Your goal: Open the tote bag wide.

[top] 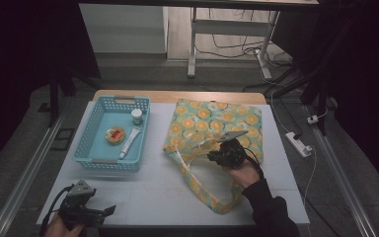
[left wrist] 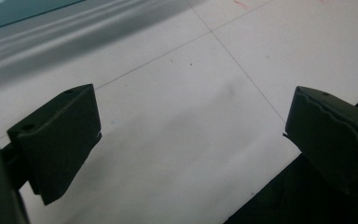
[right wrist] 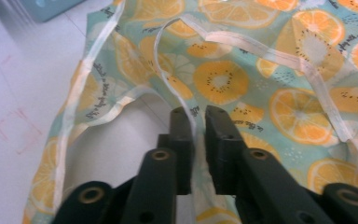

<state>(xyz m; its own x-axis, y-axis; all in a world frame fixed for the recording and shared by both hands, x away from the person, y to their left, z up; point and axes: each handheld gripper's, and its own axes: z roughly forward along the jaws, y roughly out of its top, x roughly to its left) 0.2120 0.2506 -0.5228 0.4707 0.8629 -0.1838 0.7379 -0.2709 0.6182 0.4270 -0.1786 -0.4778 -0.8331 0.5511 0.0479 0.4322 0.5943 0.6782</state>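
Observation:
A tote bag (top: 212,123) printed with orange slices lies flat on the right half of the white table (top: 143,187), and its long handle loop (top: 202,192) trails toward the front edge. My right gripper (top: 216,157) hovers over the bag's near left part. In the right gripper view its jaws (right wrist: 196,114) stand close together, with a thin white-edged strap (right wrist: 168,79) of the bag (right wrist: 270,93) pinched between them. My left gripper (top: 109,211) rests at the front left corner. Its jaws (left wrist: 191,126) are wide apart over bare table, holding nothing.
A light blue basket (top: 91,143) at the back left holds a small white jar (top: 136,116), a round red and yellow item (top: 115,134) and a white tube (top: 130,142). A power strip (top: 298,144) lies on the floor to the right.

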